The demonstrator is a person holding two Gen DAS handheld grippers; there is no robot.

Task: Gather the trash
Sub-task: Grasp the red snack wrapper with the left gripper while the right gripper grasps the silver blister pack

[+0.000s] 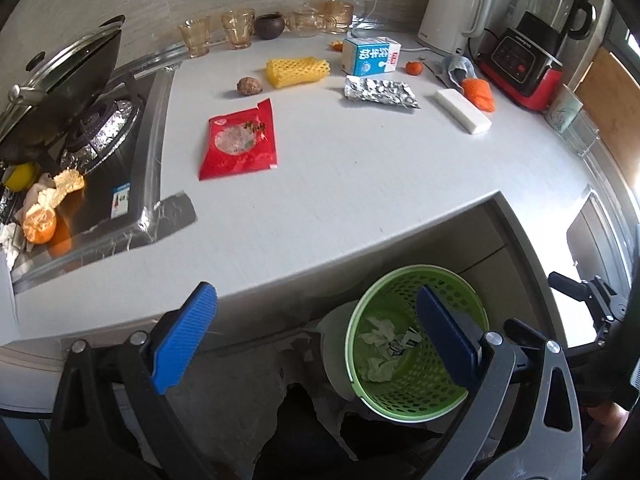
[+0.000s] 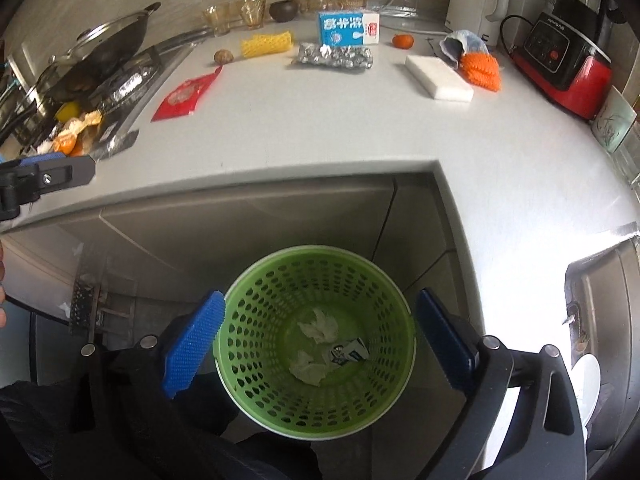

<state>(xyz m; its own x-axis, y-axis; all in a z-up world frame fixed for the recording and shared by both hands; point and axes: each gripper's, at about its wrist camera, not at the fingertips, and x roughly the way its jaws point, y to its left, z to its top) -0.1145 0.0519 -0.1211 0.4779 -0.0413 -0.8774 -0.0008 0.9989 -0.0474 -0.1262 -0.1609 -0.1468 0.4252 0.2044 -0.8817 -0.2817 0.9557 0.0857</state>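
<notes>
A green perforated bin (image 2: 320,400) stands on the floor below the counter, holding crumpled tissues (image 2: 320,330) and a small wrapper (image 2: 348,352); it also shows in the left wrist view (image 1: 420,396). My right gripper (image 2: 316,334) is open and empty straight above the bin. My left gripper (image 1: 316,328) is open and empty at the counter's front edge, left of the bin. On the counter lie a red packet (image 1: 240,140), yellow foam net (image 1: 298,71), foil bag (image 1: 380,92), milk carton (image 1: 370,55), orange net (image 1: 478,94) and white foam block (image 1: 462,110).
A stove with a lidded wok (image 1: 60,80) stands at the left, with orange peel (image 1: 44,216) in front. A kettle (image 1: 452,12), a blender (image 1: 532,52), glasses (image 1: 238,28), a brown nut-like lump (image 1: 250,85) and a mandarin (image 1: 414,67) stand at the back.
</notes>
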